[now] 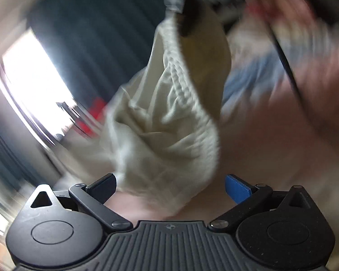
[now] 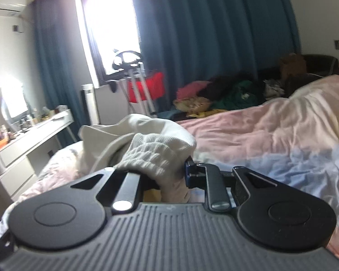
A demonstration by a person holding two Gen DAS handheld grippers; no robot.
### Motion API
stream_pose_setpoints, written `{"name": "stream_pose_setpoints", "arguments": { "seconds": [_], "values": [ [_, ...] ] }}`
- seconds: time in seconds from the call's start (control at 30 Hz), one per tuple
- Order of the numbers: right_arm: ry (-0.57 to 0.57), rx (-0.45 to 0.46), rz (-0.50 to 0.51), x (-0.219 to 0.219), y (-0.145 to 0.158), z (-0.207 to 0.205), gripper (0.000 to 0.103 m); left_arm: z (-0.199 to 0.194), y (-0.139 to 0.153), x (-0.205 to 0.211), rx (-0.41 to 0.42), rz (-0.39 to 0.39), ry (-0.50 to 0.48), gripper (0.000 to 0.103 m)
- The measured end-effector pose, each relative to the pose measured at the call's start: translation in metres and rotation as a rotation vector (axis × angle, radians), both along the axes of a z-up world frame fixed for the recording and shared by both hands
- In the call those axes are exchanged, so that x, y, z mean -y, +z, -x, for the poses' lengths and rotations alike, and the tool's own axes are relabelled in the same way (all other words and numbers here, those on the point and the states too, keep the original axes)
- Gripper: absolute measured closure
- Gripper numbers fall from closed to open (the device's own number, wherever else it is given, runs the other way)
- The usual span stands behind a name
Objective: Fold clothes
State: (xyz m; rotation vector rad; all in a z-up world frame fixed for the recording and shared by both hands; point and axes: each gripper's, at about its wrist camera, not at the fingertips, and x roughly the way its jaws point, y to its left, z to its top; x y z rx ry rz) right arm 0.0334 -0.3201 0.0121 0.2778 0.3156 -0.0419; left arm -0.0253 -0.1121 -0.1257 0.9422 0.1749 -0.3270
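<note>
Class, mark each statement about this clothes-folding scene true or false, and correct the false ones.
1. The right hand-held gripper is clamped on the cream garment. True.
2. The left hand-held gripper is shut on the garment. False: its jaws stand open, gripping nothing.
3. The curtains are teal. True.
4. The bedding is dark green. False: it is pale pink.
5. In the left wrist view the garment hangs down from above. True.

Motion blur smears the bed (image 1: pixel 271 158) and curtain (image 1: pixel 90 45).
</note>
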Motion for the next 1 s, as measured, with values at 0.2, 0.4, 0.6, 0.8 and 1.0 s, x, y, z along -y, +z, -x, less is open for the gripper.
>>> {"name": "stream_pose_setpoints", "arguments": {
  "seconds": [0.2, 0.4, 0.6, 0.8, 1.0],
  "values": [
    [-0.070, -0.108, -0.034, 0.009, -0.025, -0.015, 0.081, -0.007, -0.031, 0.024, 0.190, -0.129, 0.011, 0.000],
    [-0.045, -0.117, -0.015, 0.005, -0.027, -0.013, 0.079, -0.028, -0.024, 0.036, 0.233, -0.065, 0.074, 0.022],
    [-0.038, -0.136, 0.033, -0.002, -0.029, -0.015, 0.072, -0.030, 0.002, 0.030, 0.277, 0.091, 0.077, 0.084],
    [-0.033, -0.157, 0.045, -0.004, -0.032, -0.012, 0.043, -0.047, 0.052, -0.014, 0.208, 0.426, 0.249, 0.090],
    [0.169, -0.204, 0.150, -0.036, -0.037, -0.012, 0.030, -0.115, 0.099, -0.089, -0.065, 0.768, 0.541, 0.090]
  ]
}}
